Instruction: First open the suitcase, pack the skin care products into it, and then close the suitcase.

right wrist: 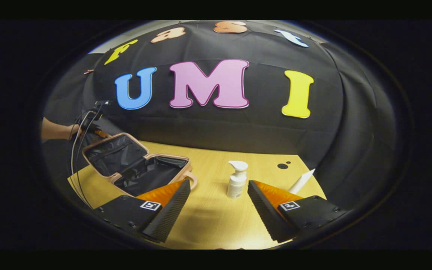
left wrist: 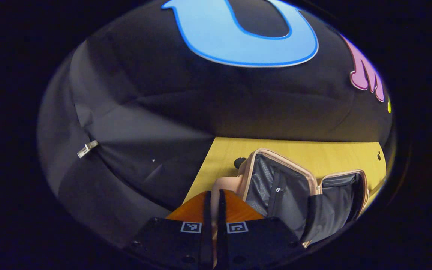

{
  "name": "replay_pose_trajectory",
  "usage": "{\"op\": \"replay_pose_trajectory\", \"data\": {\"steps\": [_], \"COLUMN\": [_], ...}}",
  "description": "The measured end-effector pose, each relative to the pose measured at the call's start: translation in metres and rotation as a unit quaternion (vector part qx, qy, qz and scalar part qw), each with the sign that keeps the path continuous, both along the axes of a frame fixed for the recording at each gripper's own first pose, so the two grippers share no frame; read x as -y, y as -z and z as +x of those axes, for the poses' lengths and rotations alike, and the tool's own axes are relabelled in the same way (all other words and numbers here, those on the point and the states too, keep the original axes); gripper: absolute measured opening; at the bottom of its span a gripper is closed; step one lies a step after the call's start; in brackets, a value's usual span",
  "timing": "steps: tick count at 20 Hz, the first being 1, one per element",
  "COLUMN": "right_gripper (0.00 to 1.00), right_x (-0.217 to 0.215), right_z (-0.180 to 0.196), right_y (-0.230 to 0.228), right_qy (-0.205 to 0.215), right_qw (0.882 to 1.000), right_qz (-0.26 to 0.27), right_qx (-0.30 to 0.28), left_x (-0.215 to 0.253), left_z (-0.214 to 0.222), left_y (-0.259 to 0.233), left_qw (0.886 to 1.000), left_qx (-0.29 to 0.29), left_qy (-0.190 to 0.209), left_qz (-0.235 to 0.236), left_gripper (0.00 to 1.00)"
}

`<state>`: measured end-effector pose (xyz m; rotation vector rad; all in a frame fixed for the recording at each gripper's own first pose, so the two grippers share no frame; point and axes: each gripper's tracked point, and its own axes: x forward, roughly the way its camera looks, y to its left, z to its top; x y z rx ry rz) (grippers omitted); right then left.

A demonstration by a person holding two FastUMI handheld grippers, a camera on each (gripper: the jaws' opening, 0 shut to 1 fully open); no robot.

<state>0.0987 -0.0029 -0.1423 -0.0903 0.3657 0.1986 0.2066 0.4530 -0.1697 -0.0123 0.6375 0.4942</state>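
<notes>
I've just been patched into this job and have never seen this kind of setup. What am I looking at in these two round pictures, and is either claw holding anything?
There is no robot arm: a person holds a two-finger gripper in each hand, each carrying a camera that looks along its fingers.

In the left gripper view, the left gripper is shut on what looks like the raised lid's edge of the open suitcase.

In the right gripper view, the right gripper is open and empty above the wooden table. Ahead stands a white pump bottle, with a white tube lying farther right. The suitcase sits to the left, and there the person's hand holds the other gripper at its lid.
</notes>
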Motion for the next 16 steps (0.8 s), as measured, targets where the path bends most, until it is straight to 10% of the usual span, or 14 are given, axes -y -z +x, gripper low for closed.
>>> {"op": "replay_pose_trajectory", "data": {"steps": [8, 11, 13, 16], "right_gripper": [0.98, 0.98, 0.98, 0.98], "right_x": [-0.004, 0.001, 0.009, 0.019], "right_z": [0.008, 0.010, 0.014, 0.018], "right_y": [0.022, 0.022, 0.018, 0.011], "right_qy": [-0.003, 0.002, 0.011, 0.026], "right_qw": [0.999, 0.999, 0.999, 0.999], "right_qz": [-0.033, -0.034, -0.029, -0.018], "right_qx": [-0.002, 0.000, 0.005, 0.009], "left_x": [-0.031, -0.035, -0.040, -0.013], "left_z": [0.003, 0.001, -0.008, -0.026], "left_y": [0.075, 0.052, 0.013, -0.051], "left_qw": [0.999, 0.999, 0.997, 0.990], "left_qx": [-0.032, 0.012, 0.049, 0.103], "left_qy": [-0.038, -0.051, -0.054, -0.037], "left_qz": [-0.012, -0.004, 0.040, 0.093], "left_gripper": [0.16, 0.53, 0.99, 0.98]}}
